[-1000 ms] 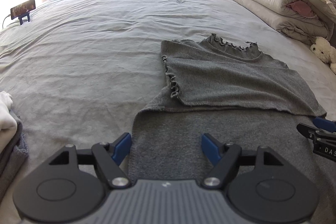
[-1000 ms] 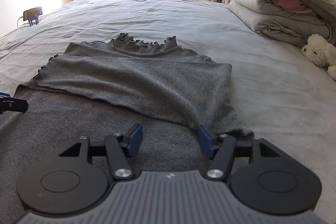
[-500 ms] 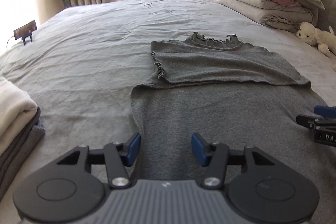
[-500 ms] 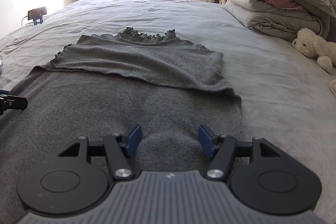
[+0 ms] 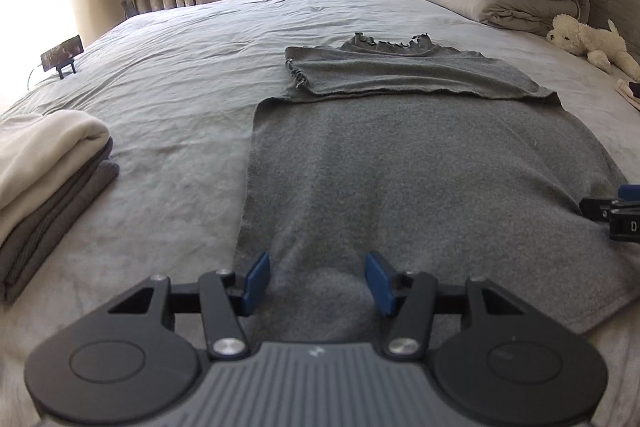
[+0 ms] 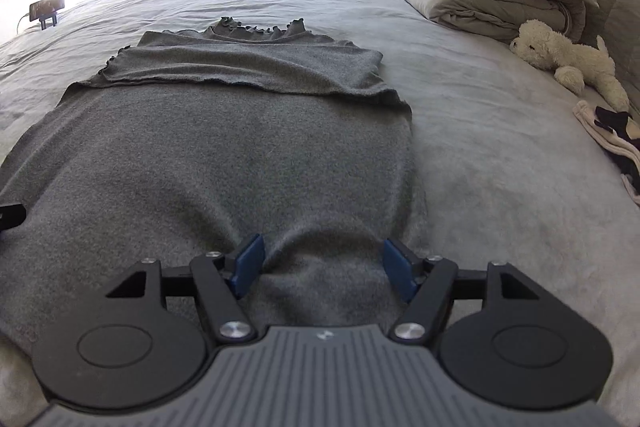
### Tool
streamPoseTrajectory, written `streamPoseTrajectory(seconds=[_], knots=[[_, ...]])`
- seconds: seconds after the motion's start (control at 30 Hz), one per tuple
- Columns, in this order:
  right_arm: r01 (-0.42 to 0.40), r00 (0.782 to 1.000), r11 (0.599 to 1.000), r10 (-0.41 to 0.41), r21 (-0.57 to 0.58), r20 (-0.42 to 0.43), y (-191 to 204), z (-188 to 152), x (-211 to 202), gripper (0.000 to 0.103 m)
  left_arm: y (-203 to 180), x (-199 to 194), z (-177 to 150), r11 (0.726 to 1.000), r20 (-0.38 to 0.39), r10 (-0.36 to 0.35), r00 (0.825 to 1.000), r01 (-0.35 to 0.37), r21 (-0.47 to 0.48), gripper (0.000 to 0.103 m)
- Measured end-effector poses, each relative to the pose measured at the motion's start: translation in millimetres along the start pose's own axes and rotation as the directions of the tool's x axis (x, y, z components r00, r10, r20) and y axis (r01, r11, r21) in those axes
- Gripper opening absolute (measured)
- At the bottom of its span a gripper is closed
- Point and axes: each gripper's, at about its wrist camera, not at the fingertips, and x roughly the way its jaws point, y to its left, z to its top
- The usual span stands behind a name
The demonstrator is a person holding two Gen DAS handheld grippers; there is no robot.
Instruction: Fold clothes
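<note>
Grey sweater spread mid-frame on bed. Left gripper open at lower centre, over fabric. Right gripper open too, just been widening, fabric bunched between.

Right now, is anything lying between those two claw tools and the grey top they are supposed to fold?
Nothing visible does. The left gripper and the right gripper both hang open right over the near part of the grey top, with only its own cloth between their pads. The folded stack and the plush toy lie off to the sides.

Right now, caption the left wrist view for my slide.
Open left hand-held gripper over grey ruffle-collared top on bed.
</note>
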Motion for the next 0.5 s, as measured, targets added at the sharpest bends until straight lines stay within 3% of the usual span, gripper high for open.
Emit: streamPoseTrajectory(seconds=[0.3, 0.37, 0.5], knots=[[-0.008, 1.000, 1.000, 0.008, -0.010, -0.023, -2, -58, -60, 0.069, 25, -40, -27, 0.996, -0.054, -0.032, 0.998, 0.027, -0.090, 0.053], [-0.019, 0.999, 1.000, 0.018, -0.022, -0.041, -4, -63, -66, 0.070, 40, -46, -27, 0.984, -0.043, -0.066, 0.997, 0.058, -0.166, 0.043], [-0.113, 0.993, 0.985, 0.117, 0.131, -0.022, -39, -62, -78, 0.064, 76, -48, -18, 0.940, 0.033, -0.126, 0.992, 0.130, -0.317, 0.042]])
